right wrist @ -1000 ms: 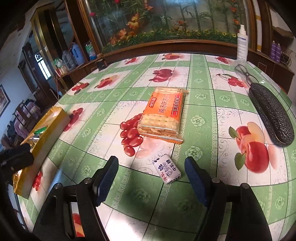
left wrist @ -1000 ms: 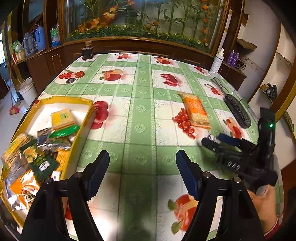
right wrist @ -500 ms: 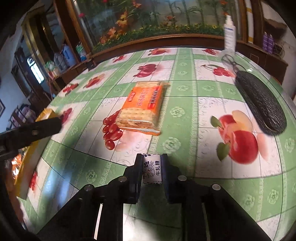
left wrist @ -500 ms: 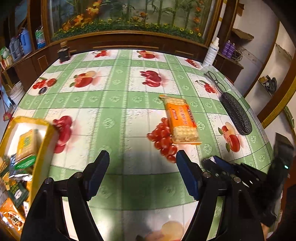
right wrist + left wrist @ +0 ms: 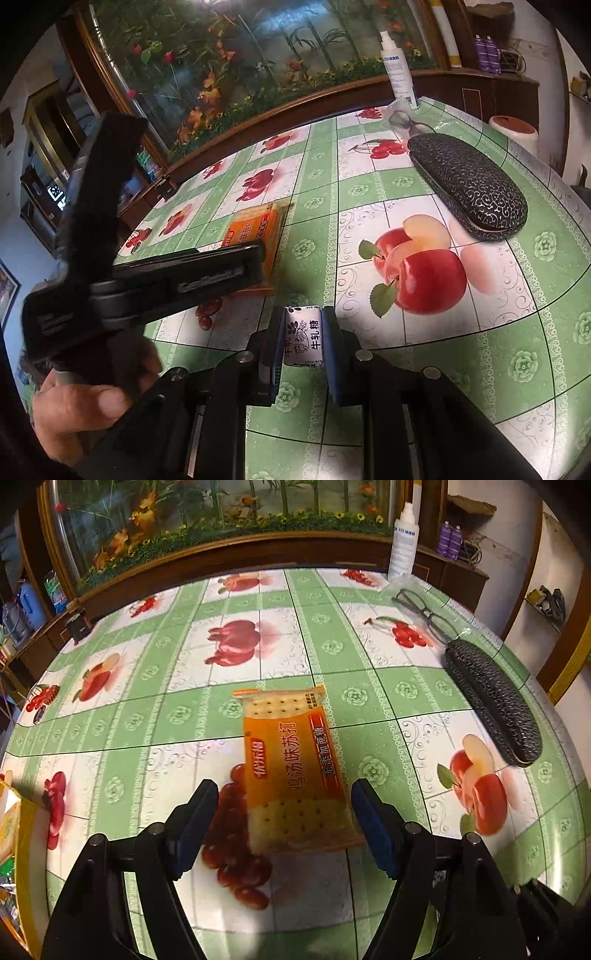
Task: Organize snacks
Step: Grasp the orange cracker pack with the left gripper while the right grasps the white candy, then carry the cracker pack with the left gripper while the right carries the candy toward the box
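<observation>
left gripper (image 5: 282,823): jaws spread wide, gripping nothing; the pads straddle the near end of the cracker pack without touching it.
cracker pack (image 5: 293,771): orange wrapper, lying flat on the tablecloth, long axis running away from the left jaws; its near end sits between the two pads, the far end well ahead of them. in the right wrist view it lies ahead and left of the right jaws, partly hidden behind the left gripper's finger.
right gripper (image 5: 303,341): jaws clenched on the small candy, pads pressing both its long sides.
small candy (image 5: 303,339): white wrapper with dark print, upright between the right pads, held off the tablecloth as far as can be told.
left hand (image 5: 85,402): wrapped round the left gripper's handle, left of the right jaws.
yellow box (image 5: 14,834): far left of the left jaws, at the picture edge; only a corner shows, contents unclear.
glasses case (image 5: 467,188): dark, patterned, closed, ahead and right of both jaws, well apart from the snacks.
spectacles (image 5: 421,609): beyond the case's far end.
spray bottle (image 5: 397,74): white, upright at the far table edge, well beyond the jaws.
tablecloth (image 5: 369,698): green check with fruit prints.
</observation>
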{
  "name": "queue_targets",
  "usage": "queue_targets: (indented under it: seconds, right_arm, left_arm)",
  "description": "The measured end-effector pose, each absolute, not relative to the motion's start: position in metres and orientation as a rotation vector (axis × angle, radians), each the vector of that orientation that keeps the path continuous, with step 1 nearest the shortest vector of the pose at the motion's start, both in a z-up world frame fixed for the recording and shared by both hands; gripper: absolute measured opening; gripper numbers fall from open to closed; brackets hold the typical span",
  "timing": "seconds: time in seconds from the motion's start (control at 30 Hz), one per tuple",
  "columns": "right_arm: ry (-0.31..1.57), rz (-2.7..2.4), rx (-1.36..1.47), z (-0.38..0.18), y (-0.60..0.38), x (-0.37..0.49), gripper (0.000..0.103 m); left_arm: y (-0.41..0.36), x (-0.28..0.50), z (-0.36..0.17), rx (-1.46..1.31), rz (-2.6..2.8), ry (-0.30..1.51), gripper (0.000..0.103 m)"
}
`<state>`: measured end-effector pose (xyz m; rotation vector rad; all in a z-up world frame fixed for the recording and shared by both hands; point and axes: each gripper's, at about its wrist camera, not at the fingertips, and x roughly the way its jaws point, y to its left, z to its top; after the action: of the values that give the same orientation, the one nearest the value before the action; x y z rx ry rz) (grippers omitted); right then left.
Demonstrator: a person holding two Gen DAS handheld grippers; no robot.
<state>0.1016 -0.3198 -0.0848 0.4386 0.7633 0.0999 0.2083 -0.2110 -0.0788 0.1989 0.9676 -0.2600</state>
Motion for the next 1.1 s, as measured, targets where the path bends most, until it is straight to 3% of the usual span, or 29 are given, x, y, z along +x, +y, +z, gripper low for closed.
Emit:
queue_targets:
  seconds: [0.17, 0.2, 0.23, 0.27, 1.1]
  right_arm:
    - [0.761, 0.095, 0.453, -0.087, -0.324, 0.102, 0.020]
    - [0.756, 0.096, 0.454, -0.085, -0.322, 0.100, 0.020]
    - [0.753, 0.096, 0.451, -0.085, -0.321, 0.099, 0.020]
    - [0.750, 0.097, 0.448, -0.084, -0.320, 0.099, 0.020]
    - [0.733, 0.221, 0.320, -0.071, -0.252, 0.082, 0.020]
  left_arm:
    - [-0.204, 0.208, -0.092, 0.172, -0.235, 0.962, 0.074]
    - [-0.200, 0.206, -0.092, 0.160, -0.235, 0.958, 0.071]
    - [-0.198, 0.203, -0.091, 0.158, -0.240, 0.947, 0.057]
    - [-0.195, 0.199, -0.090, 0.163, -0.246, 0.937, 0.057]
    - [-0.083, 0.094, -0.061, 0.054, -0.182, 0.840, 0.056]
